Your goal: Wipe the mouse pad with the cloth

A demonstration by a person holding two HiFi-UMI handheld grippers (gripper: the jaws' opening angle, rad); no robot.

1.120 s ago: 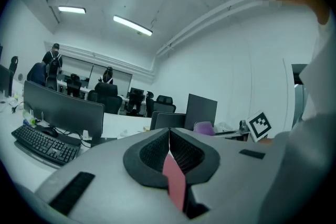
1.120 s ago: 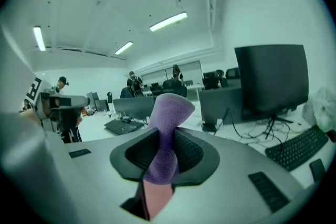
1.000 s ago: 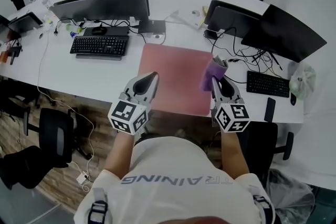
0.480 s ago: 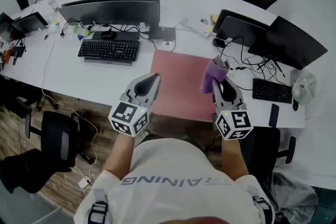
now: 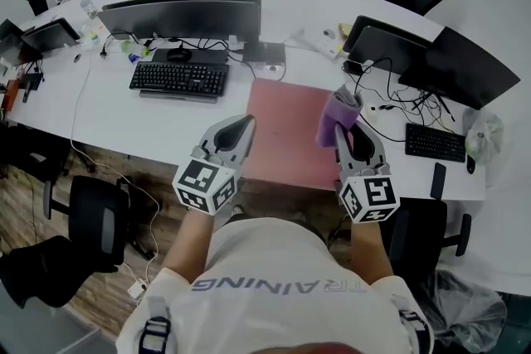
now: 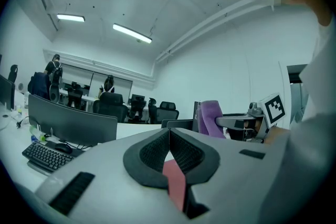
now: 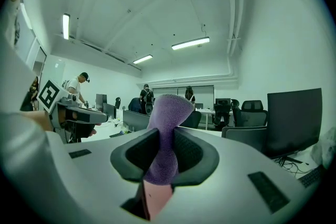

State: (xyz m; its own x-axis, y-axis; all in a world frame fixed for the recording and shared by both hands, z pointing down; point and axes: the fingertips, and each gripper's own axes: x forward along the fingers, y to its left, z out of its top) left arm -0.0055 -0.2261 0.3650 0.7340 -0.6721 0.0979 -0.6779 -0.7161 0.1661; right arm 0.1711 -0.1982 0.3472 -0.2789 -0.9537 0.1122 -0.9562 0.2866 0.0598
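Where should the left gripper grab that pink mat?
Probably the near edge of the flat pink rectangular mouse pad, coming from the person's side. It lies flat on the white desk, so only an edge offers the fingers anything to pinch, and that edge is nearest the left gripper.

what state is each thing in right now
left gripper: shut, empty
right gripper: shut on the cloth
cloth: bunched, sticking up out of the right gripper, not on the mouse pad
mouse pad: flat on the desk, nothing on it
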